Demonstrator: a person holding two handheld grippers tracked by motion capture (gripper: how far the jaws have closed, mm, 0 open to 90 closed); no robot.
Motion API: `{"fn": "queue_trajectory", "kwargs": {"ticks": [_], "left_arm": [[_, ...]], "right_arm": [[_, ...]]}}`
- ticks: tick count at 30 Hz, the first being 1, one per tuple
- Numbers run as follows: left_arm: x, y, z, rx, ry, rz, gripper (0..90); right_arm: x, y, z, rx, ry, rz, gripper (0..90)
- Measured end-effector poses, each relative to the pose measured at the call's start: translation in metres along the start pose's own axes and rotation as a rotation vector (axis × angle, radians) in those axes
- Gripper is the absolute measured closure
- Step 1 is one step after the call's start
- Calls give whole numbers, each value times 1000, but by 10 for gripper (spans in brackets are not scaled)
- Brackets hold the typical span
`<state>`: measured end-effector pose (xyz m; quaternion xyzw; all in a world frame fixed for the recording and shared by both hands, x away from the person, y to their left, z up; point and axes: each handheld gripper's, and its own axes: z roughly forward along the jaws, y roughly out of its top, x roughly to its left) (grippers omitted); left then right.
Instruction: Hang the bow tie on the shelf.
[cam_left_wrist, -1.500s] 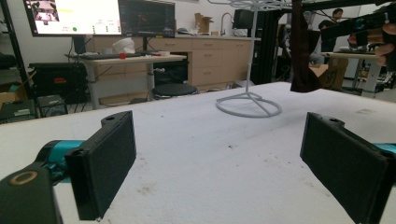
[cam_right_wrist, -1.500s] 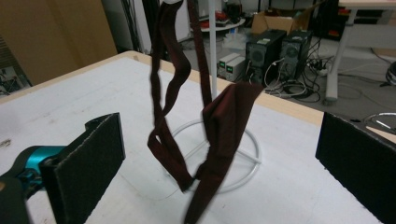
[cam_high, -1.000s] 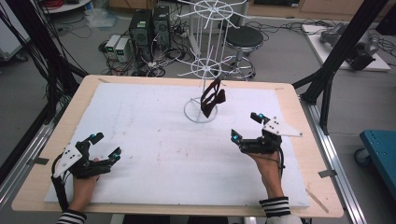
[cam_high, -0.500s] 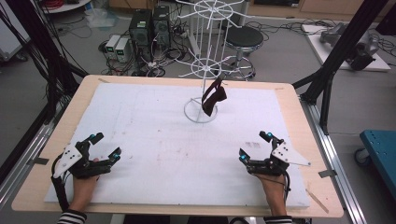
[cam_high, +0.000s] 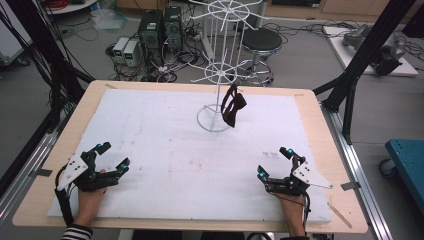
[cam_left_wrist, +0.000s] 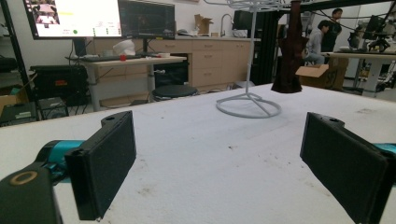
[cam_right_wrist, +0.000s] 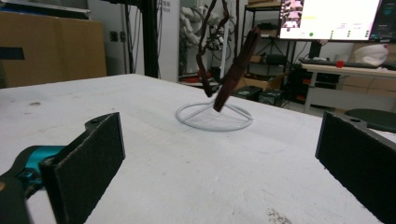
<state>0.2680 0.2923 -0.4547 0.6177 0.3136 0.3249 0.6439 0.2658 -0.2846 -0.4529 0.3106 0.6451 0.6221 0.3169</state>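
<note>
Hanging sunglasses (cam_high: 233, 105) (beyond both jaws).

White rack (cam_high: 218, 75), dk-brown sunglasses (cam_high: 233, 104), striped sleeve (cam_high: 76, 233).

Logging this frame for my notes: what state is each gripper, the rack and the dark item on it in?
Left gripper: open, holds nothing, low at the table's near left.
Right gripper: open, holds nothing, low at the near right.
Wire rack: upright on the white mat.
Dark item: hanging from the rack, above the mat.
</note>
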Motion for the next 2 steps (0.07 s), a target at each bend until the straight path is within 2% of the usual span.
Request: {"fn": "queue_trajectory", "kwargs": {"ticks": [2], "left_arm": [[0, 0, 0, -5, 1, 3, 109]], "right_arm": [[0, 0, 0, 0, -6, 1, 5]]}}
